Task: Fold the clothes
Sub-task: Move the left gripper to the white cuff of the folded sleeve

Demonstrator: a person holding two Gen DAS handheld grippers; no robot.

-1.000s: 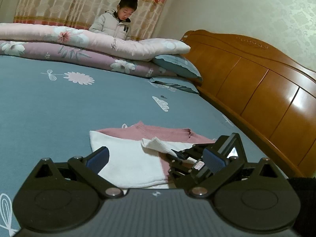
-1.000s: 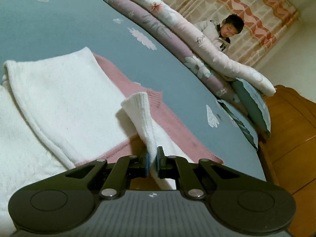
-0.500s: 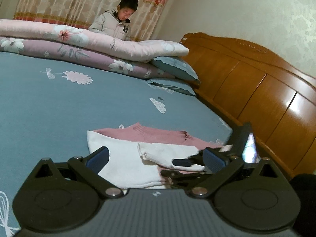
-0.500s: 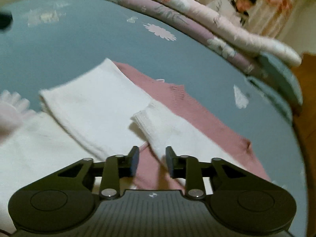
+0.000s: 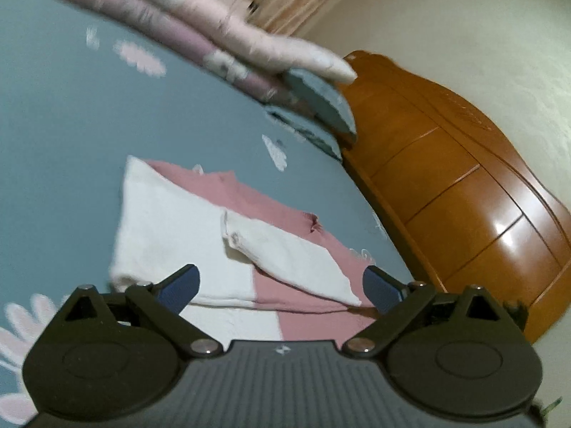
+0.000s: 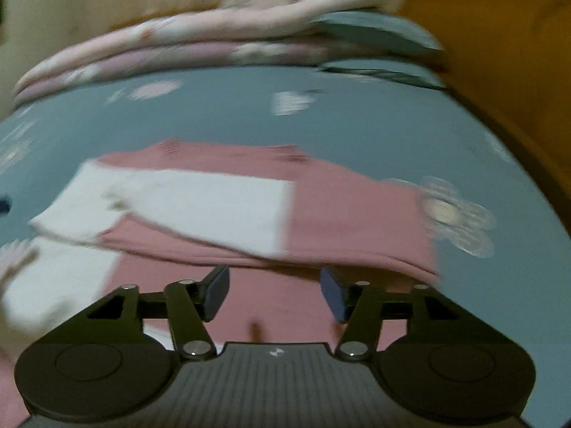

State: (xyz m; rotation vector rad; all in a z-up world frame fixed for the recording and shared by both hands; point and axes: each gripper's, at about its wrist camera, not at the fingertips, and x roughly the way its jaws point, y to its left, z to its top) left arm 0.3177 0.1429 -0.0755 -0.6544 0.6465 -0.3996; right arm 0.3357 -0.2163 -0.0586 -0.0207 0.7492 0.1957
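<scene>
Right now your pink-and-white knitted sweater (image 5: 228, 249) lies flat on the blue flowered bedsheet (image 5: 71, 125), just ahead of both sets of jaws, with both white sleeves (image 5: 289, 260) laid across its pink chest, likely so the body makes a narrow block for folding. Your left gripper (image 5: 280, 283) stands wide apart and holds nothing, the sleeve lying between and beyond its tips. Your right gripper (image 6: 274, 292) is likewise spread, empty, hovering over the pink lower body.

No readable text, label, brand, number or sign appears in either blurred wrist view.
</scene>
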